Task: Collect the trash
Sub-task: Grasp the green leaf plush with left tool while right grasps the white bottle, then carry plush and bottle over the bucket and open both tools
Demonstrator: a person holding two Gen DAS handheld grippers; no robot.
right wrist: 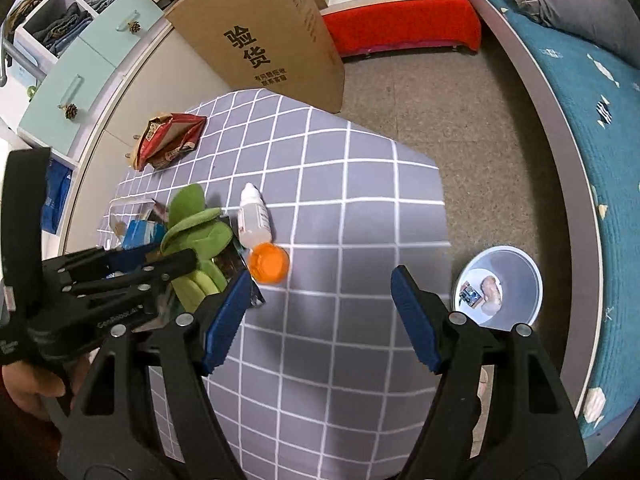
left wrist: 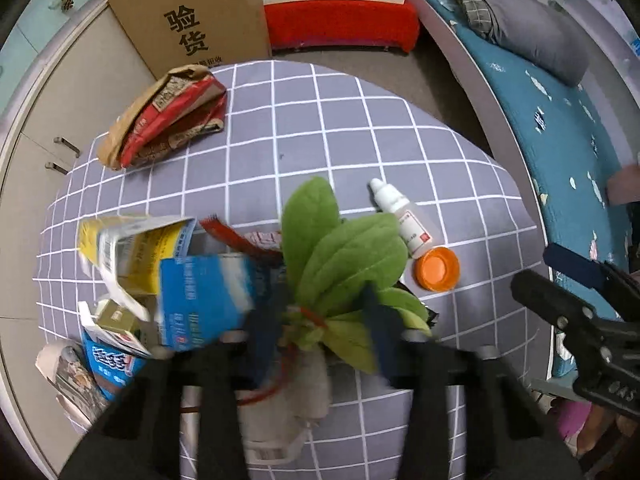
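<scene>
My left gripper point(left wrist: 320, 320) is shut on a bunch of green leaves point(left wrist: 344, 248) tied with red string, held just above the grey checked table point(left wrist: 320, 120). The leaves also show in the right wrist view point(right wrist: 192, 224), with the left gripper point(right wrist: 132, 268) around them. My right gripper point(right wrist: 320, 312) is open and empty over the table's near right part. A white dropper bottle point(left wrist: 404, 220) point(right wrist: 253, 220) and an orange cap point(left wrist: 436, 269) point(right wrist: 269, 262) lie right of the leaves. Blue and yellow cartons point(left wrist: 168, 276) lie at the left. A crumpled red and brown bag point(left wrist: 168, 120) point(right wrist: 168, 140) lies at the far left.
A white bin point(right wrist: 498, 284) with some trash inside stands on the floor right of the table. A large cardboard box point(right wrist: 272, 36) stands behind the table. A bed with a blue cover point(right wrist: 592, 120) runs along the right. Cabinets point(left wrist: 60, 120) line the left.
</scene>
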